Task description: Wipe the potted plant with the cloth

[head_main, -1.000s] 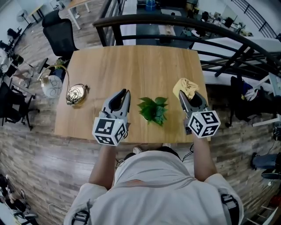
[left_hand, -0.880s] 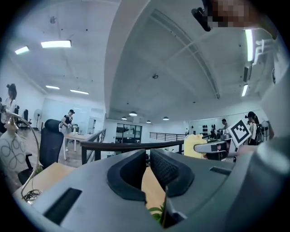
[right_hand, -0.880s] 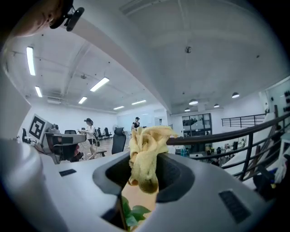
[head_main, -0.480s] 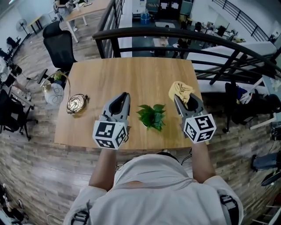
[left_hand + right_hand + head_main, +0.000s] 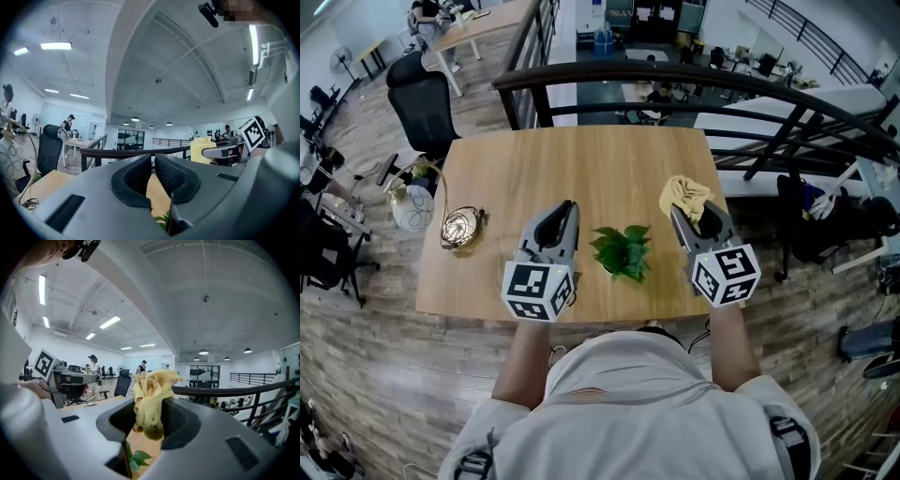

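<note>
The small green potted plant (image 5: 622, 251) stands near the front edge of the wooden table (image 5: 581, 159), between my two grippers. To its left, my left gripper (image 5: 566, 206) hovers level; its jaws have just been closing and now stand shut with nothing between them (image 5: 153, 159). To the plant's right, my right gripper (image 5: 689, 211) is shut on a crumpled yellow cloth (image 5: 684, 193), which bunches up out of the jaws (image 5: 149, 416). The cloth (image 5: 150, 399) is clear of the plant. A few leaves (image 5: 138, 459) show below the right jaws.
A coil of wire (image 5: 459, 225) lies at the table's left edge. A dark curved railing (image 5: 675, 80) runs behind the table, a black office chair (image 5: 422, 89) stands at the far left, and a white vase (image 5: 412, 208) stands on the floor beside the table.
Both grippers have risen a little above the table. The cloth stays in the right gripper, and the plant has not moved.
</note>
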`<state>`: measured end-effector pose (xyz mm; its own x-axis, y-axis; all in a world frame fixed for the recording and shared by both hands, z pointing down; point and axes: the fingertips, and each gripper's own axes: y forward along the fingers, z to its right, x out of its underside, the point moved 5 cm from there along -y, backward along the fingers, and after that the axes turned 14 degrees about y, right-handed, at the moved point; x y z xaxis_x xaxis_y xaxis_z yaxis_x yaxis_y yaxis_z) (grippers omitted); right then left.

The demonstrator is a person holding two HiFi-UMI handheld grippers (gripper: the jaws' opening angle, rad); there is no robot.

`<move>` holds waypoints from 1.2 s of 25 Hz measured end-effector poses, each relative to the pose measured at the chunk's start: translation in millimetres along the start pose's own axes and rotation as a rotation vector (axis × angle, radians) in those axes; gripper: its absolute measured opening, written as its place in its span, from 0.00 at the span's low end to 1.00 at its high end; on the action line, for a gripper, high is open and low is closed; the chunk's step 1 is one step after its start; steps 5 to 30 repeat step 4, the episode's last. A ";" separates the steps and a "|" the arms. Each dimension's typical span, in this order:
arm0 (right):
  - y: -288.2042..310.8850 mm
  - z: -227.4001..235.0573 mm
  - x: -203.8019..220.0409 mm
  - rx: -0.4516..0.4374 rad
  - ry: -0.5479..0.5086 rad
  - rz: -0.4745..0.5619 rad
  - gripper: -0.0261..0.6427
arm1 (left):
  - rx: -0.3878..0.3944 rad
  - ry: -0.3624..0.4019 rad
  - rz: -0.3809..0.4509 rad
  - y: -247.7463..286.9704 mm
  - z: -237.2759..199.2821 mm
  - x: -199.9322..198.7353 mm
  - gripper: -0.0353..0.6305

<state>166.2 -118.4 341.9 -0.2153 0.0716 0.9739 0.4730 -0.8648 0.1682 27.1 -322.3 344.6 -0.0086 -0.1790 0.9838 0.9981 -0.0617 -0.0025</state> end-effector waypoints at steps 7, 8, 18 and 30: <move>1.5 0.6 0.9 -0.001 0.003 -0.003 0.32 | -0.001 -0.007 -0.008 1.4 -1.5 1.4 0.11; 1.5 0.6 0.9 -0.001 0.003 -0.003 0.32 | -0.001 -0.007 -0.008 1.4 -1.5 1.4 0.11; 1.5 0.6 0.9 -0.001 0.003 -0.003 0.32 | -0.001 -0.007 -0.008 1.4 -1.5 1.4 0.11; 1.5 0.6 0.9 -0.001 0.003 -0.003 0.32 | -0.001 -0.007 -0.008 1.4 -1.5 1.4 0.11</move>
